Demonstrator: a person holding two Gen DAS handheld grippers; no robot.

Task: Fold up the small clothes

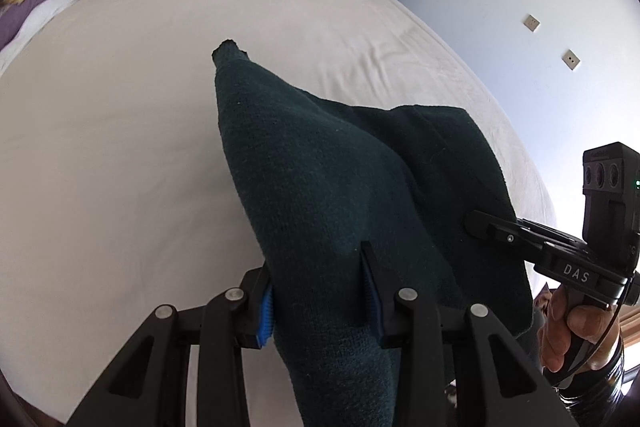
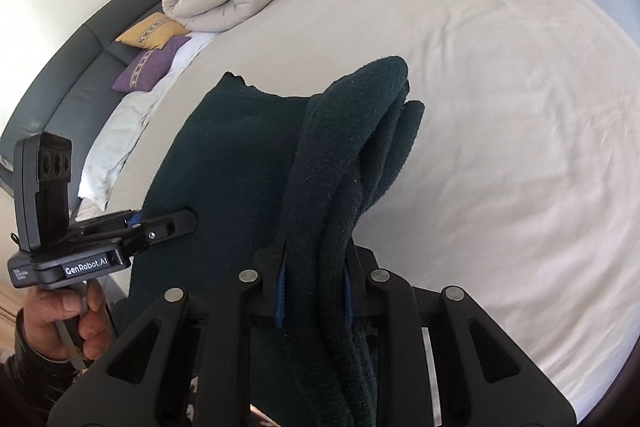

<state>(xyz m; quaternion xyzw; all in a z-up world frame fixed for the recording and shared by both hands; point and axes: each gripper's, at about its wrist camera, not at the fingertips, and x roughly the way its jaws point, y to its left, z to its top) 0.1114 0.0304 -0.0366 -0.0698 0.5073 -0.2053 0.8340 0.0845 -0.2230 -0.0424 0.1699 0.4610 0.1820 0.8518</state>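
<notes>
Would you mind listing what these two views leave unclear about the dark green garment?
- Left wrist view: garment lower hem, cut off by the bottom edge behind the left gripper.
- Right wrist view: which part the right gripper pinches, lost in bunched folds.
- Both: garment type, too crumpled.

Dark green garment [image 1: 320, 179]: lower edge runs out of frame behind the left gripper's [image 1: 320, 291] linkage in both wrist views. Right gripper [image 2: 316, 291]: blue pads mostly buried in cloth folds. Person's hand [image 2: 68, 323] cut off at the wrist. Bed [image 2: 500, 107] edges cropped.
</notes>
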